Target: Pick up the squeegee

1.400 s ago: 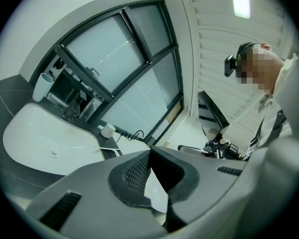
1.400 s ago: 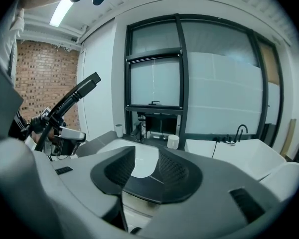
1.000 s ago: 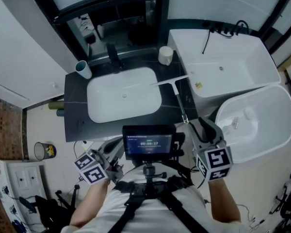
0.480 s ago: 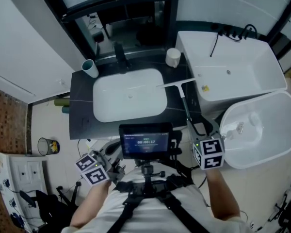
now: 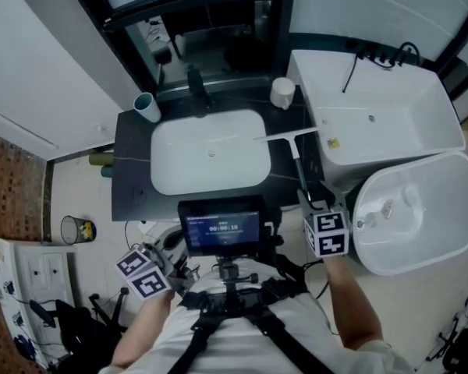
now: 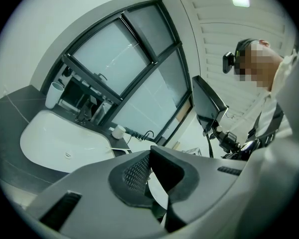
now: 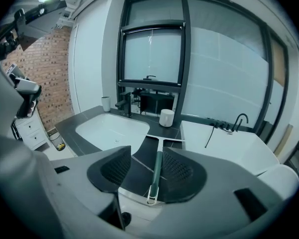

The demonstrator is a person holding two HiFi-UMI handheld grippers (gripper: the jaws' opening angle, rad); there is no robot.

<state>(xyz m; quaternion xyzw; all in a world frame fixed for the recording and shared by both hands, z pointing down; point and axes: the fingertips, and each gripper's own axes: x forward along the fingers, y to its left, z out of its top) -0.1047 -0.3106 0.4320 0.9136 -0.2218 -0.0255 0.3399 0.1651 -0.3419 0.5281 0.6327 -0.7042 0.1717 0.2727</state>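
Observation:
The squeegee point(image 5: 300, 166) lies on the dark countertop point(image 5: 132, 170) right of the white basin point(image 5: 210, 160), with its pale blade point(image 5: 285, 135) far and its dark handle pointing toward me. In the right gripper view the handle point(image 7: 157, 167) runs between the jaws, its metal loop nearest. My right gripper point(image 7: 147, 169) point(image 5: 321, 209) hovers over the handle's near end. It is open, its jaws have just been opening, and the pads do not press the handle. My left gripper point(image 5: 144, 275) point(image 6: 150, 156) hangs low at my left side, jaw tips together, empty.
A faucet point(image 5: 195, 84), a teal-and-white cup point(image 5: 147, 107) and a white jar point(image 5: 281, 93) stand behind the basin. A white bathtub point(image 5: 382, 123) and a white oval bowl point(image 5: 417, 209) lie to the right. A small screen point(image 5: 222, 224) hangs at my chest.
My right gripper has come down and forward over the squeegee handle's near end, and its jaws stand wider. The left gripper has stayed put.

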